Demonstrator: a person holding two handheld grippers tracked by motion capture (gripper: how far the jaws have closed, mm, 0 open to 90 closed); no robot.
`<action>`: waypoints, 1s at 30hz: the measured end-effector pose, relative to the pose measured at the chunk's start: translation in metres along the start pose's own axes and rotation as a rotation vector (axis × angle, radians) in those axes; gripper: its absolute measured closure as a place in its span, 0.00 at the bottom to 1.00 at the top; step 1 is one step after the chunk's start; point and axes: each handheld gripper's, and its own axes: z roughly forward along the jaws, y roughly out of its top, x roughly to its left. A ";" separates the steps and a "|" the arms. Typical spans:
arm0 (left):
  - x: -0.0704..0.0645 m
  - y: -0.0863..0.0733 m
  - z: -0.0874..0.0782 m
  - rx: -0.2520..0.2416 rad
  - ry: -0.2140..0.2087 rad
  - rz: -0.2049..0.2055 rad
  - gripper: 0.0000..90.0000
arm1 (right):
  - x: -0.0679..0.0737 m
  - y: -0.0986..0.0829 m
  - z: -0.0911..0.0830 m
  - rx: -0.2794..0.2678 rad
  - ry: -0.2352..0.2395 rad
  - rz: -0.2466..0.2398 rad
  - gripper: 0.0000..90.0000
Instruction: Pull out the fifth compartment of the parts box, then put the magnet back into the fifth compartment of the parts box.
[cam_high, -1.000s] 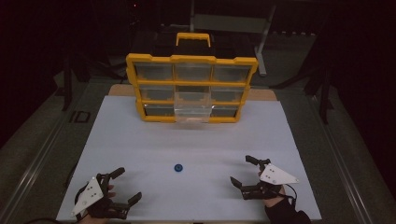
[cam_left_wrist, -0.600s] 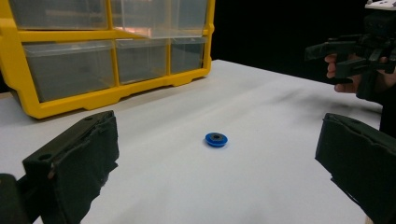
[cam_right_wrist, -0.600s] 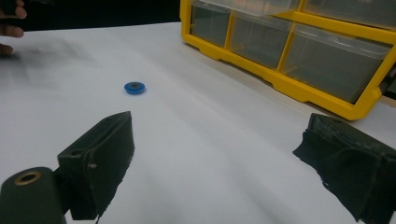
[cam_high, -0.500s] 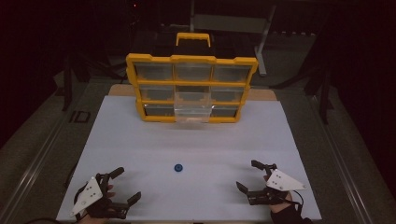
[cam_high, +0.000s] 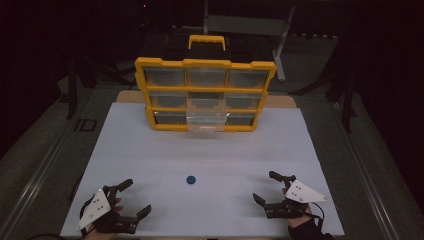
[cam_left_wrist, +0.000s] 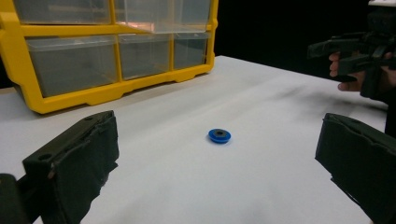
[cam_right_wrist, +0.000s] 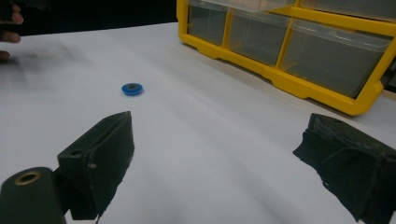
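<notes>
A small blue ring (cam_high: 190, 179) lies flat on the white table (cam_high: 210, 150), between my two hands; it also appears as the blue ring (cam_left_wrist: 219, 135) in the left gripper view and the blue ring (cam_right_wrist: 132, 88) in the right gripper view. My left gripper (cam_high: 132, 197) rests at the front left, open, nothing between its jaws. My right gripper (cam_high: 267, 186) sits at the front right, also open and empty. A yellow organizer (cam_high: 205, 95) with clear drawers stands upright at the back; its bottom middle drawer (cam_high: 206, 121) is pulled out.
The organizer's black top and yellow handle (cam_high: 206, 42) rise behind it. The table's front edge runs just below both hands. A metal rail (cam_high: 40, 175) lines the left side. In the left gripper view the other hand (cam_left_wrist: 355, 60) shows at far right.
My right gripper has drawn back toward the front edge and slightly to the right. The left gripper and the blue ring have stayed put.
</notes>
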 end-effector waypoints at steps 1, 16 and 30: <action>-0.001 0.000 0.000 -0.001 0.003 0.010 0.00 | 0.000 0.000 0.000 -0.004 -0.001 0.000 0.10; 0.001 -0.002 0.002 0.045 0.005 -0.002 0.00 | 0.000 0.002 -0.001 -0.007 0.002 -0.003 0.10; 0.006 0.017 0.002 0.050 -0.014 -0.019 0.00 | 0.002 0.005 -0.002 -0.024 0.014 -0.003 0.10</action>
